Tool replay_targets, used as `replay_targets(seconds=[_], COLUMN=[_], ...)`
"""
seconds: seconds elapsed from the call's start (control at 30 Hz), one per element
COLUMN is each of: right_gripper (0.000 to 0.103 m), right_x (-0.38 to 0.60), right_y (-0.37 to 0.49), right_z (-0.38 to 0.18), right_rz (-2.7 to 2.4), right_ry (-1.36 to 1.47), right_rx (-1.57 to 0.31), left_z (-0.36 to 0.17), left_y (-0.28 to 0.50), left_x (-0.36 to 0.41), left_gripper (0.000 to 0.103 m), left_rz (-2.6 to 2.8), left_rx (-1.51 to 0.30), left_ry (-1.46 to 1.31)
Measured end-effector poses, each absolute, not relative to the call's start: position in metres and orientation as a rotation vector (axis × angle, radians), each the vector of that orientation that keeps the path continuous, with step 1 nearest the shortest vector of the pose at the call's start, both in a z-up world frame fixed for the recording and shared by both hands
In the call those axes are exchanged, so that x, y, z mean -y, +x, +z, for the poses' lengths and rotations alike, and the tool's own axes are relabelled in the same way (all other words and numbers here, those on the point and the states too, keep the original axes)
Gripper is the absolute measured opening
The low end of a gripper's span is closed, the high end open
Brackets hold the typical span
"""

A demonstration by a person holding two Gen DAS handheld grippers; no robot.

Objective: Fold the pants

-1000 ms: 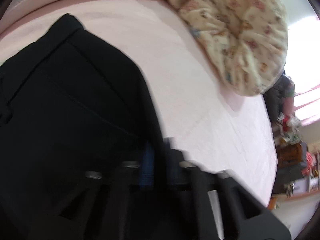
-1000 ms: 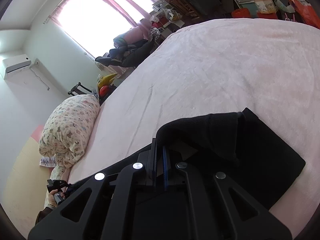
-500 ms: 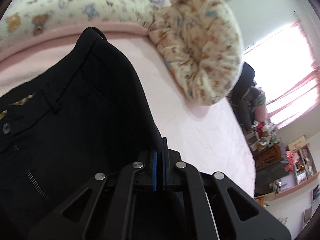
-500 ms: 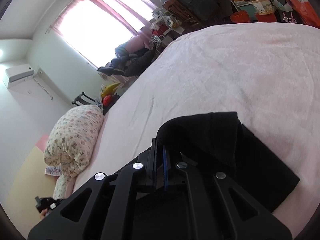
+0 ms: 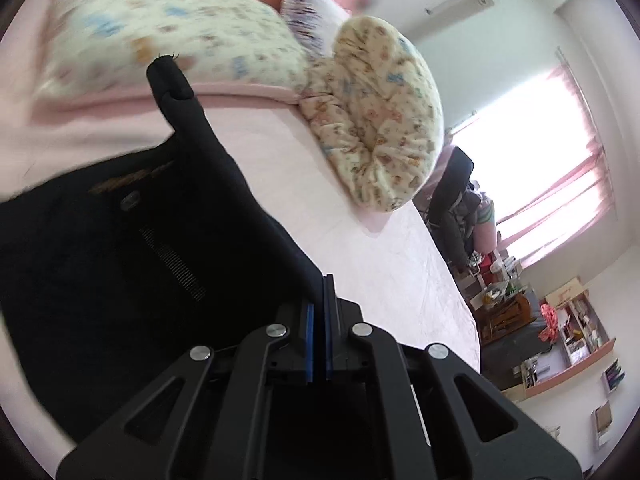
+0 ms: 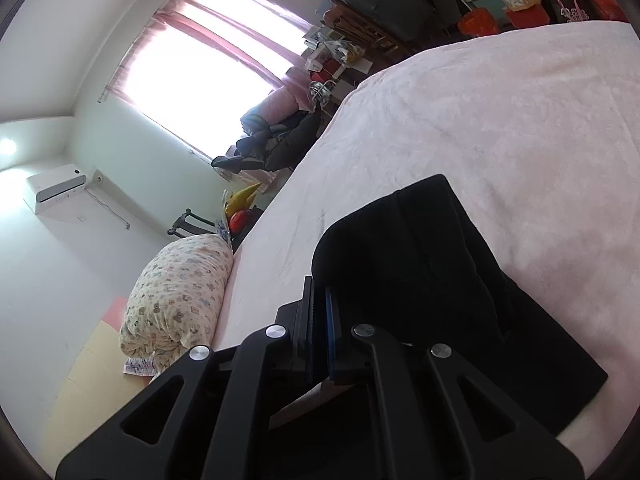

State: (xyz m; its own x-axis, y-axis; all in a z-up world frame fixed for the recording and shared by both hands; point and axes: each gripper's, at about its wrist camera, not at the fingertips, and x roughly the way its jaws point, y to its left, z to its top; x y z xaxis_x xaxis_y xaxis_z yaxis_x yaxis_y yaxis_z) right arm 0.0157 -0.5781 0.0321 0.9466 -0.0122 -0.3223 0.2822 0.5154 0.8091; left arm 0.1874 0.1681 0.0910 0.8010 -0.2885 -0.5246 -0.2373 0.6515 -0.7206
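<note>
We pinch the black pants (image 5: 132, 264) in both grippers: the left gripper (image 5: 319, 300) clamps the waist edge, fabric draping leftward; the right gripper (image 6: 319, 304) clamps a hem just ahead. Mid-fold; next, lay both edges aligned on the pink bedspread (image 6: 500, 120).

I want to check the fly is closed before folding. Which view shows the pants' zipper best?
The left wrist view: the pants show their zipper and button, slightly blurred. The right wrist view shows only plain black fabric, no zipper.
</note>
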Motion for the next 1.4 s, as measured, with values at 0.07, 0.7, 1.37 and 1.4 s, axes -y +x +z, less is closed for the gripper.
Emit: replay_targets(seconds=[0.07, 0.7, 1.37, 1.4], right_gripper=[0.005, 0.003, 0.056, 0.052], right_x=[0.577, 0.571, 0.606, 0.604], right_y=[0.012, -0.064, -0.078, -0.068], right_z=[0.031, -0.042, -0.029, -0.033], right_rz=[-0.18, -0.309, -0.317, -0.318], right_ry=[1.034, 1.184, 1.244, 1.246], right_rx=[-0.312, -0.59, -0.467, -0.507], left_z=[0.073, -0.03, -0.027, -0.027], left_y=[0.161, 0.066, 0.064, 0.065], left_x=[-0.172, -0.185, -0.177, -0.176], left_gripper=[0.003, 0.004, 0.044, 0.045], left_rz=[-0.002, 0.088, 0.096, 0.097], left_rx=[-0.657, -0.592, -0.554, -0.555], left_ry=[-0.878, -0.991, -0.947, -0.943])
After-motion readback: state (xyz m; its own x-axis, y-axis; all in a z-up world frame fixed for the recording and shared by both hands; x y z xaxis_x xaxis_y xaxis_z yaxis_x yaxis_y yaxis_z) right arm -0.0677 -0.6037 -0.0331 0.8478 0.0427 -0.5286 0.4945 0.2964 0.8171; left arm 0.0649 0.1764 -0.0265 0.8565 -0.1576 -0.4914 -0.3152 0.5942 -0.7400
